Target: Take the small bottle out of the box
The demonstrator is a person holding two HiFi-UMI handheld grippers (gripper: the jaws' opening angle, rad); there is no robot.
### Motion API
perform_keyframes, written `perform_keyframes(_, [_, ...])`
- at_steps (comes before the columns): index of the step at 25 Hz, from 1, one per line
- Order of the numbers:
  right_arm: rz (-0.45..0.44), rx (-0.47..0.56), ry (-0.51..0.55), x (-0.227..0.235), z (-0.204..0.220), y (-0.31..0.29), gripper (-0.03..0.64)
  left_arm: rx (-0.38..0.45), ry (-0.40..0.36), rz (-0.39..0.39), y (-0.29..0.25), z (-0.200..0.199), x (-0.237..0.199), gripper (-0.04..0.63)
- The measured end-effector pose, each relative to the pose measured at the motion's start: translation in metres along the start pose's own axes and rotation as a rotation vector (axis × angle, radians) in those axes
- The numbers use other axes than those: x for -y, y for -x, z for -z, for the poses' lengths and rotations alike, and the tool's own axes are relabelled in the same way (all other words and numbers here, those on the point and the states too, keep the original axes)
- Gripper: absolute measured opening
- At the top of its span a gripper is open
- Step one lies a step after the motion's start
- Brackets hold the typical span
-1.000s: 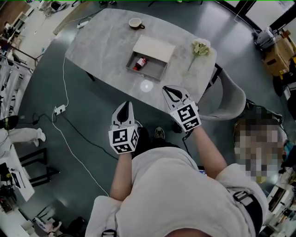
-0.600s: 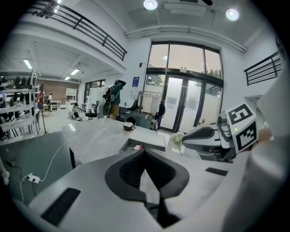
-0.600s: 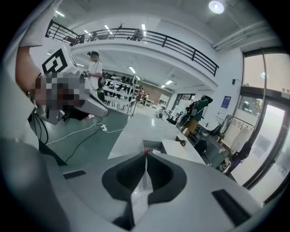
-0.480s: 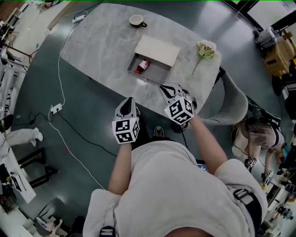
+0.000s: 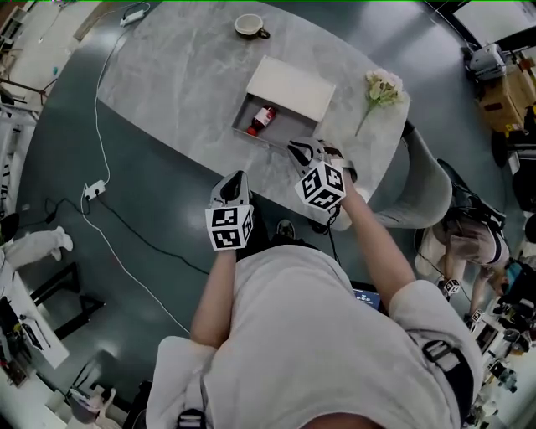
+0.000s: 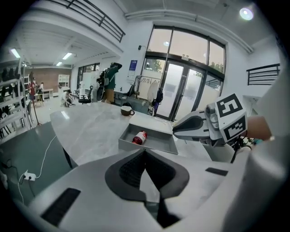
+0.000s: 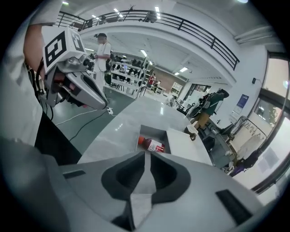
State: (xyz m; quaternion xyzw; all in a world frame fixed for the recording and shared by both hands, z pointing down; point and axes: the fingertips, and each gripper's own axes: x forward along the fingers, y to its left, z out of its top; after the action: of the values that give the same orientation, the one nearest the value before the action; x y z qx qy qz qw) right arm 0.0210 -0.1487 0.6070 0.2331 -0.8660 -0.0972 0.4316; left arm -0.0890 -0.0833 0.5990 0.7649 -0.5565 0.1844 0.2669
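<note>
A small bottle (image 5: 260,119) with dark red contents, a red cap and a white label lies on its side in an open grey box (image 5: 283,131) on the marble table (image 5: 184,75). The bottle (image 6: 139,137) also shows in the left gripper view, and the right gripper view has the bottle (image 7: 152,144) straight ahead. My right gripper (image 5: 299,150) is shut and empty, over the table's near edge just short of the box. Off the table edge, left of it, my left gripper (image 5: 235,178) is shut and empty. In their own views the left gripper (image 6: 145,153) and right gripper (image 7: 146,155) have their jaws together.
The box's pale lid (image 5: 289,87) lies against its far side. A cup (image 5: 249,25) stands at the table's far edge and a flower (image 5: 381,88) lies at its right end. A grey chair (image 5: 419,180) stands on the right. Cables and a power strip (image 5: 94,189) lie on the floor.
Both grippers have moved forward toward the table. The right one has rolled and now reaches over the near edge beside the box.
</note>
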Motion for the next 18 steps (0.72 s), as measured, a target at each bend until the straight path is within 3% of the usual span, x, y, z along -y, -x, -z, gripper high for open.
perform_keyframes(3, [-0.026, -0.022, 0.031, 0.006, 0.001, -0.015, 0.053, -0.023, 0.017, 0.013, -0.013, 0.002, -0.006, 0.023])
perform_keyframes(5, [-0.043, -0.044, 0.061, 0.009, 0.001, -0.024, 0.133, -0.032, 0.022, 0.019, -0.019, 0.0, -0.011, 0.023])
perform_keyframes(11, [-0.069, -0.095, 0.165, 0.018, -0.003, -0.053, 0.133, -0.053, 0.043, 0.024, -0.037, -0.006, -0.031, 0.023])
perform_keyframes(18, [-0.122, -0.165, 0.397, 0.019, -0.003, -0.087, 0.16, -0.069, 0.069, 0.033, -0.048, -0.008, -0.045, 0.023])
